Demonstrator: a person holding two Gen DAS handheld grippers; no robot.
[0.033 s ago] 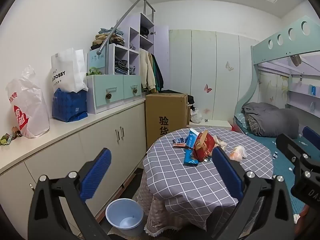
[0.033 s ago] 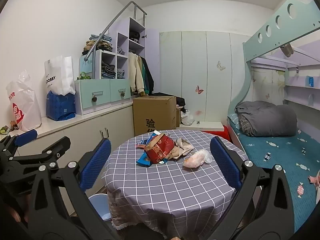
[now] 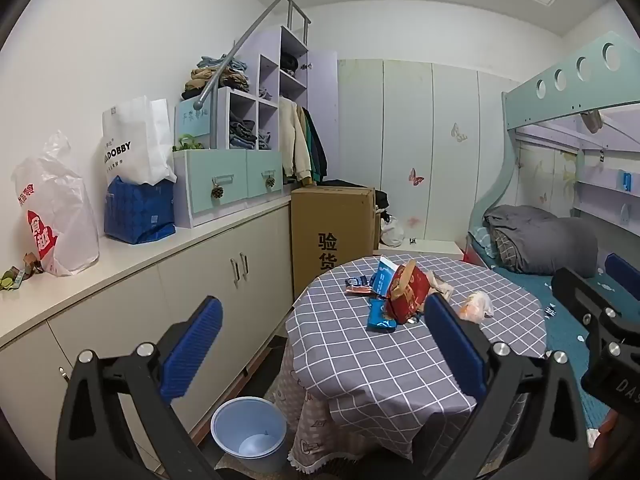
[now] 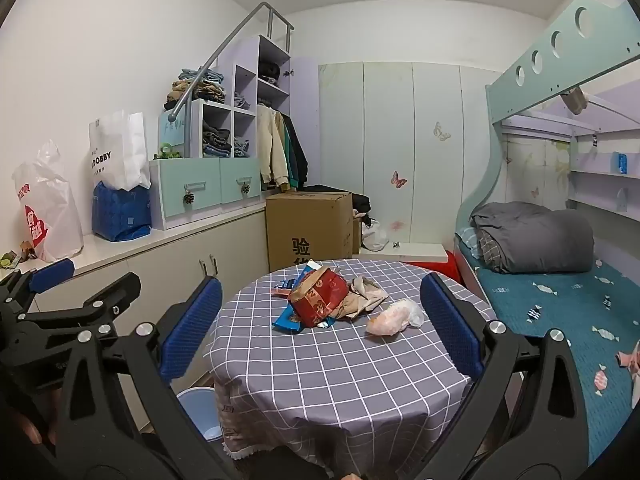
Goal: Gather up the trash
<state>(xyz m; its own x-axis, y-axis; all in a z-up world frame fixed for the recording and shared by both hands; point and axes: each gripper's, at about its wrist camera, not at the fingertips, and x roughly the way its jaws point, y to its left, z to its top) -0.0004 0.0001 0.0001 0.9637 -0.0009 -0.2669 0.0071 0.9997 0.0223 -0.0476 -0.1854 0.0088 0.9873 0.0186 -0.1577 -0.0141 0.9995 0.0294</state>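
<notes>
Standing wide with nothing between their blue pads, the left gripper (image 3: 322, 340) and the right gripper (image 4: 320, 322) fill the bottom of each frame. The trash pile (image 4: 328, 300) lies in the middle on the checked round table (image 4: 340, 364). A blue bin (image 3: 249, 434) stands on the floor at lower left, just beside the table.

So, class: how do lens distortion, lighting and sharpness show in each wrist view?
Left wrist view: fisheye bends the bunk bed rail, dark vignette corners, soft even lighting. Right wrist view: same curvature on the cabinet counter; trash on the table stays sharp, no glare.
</notes>
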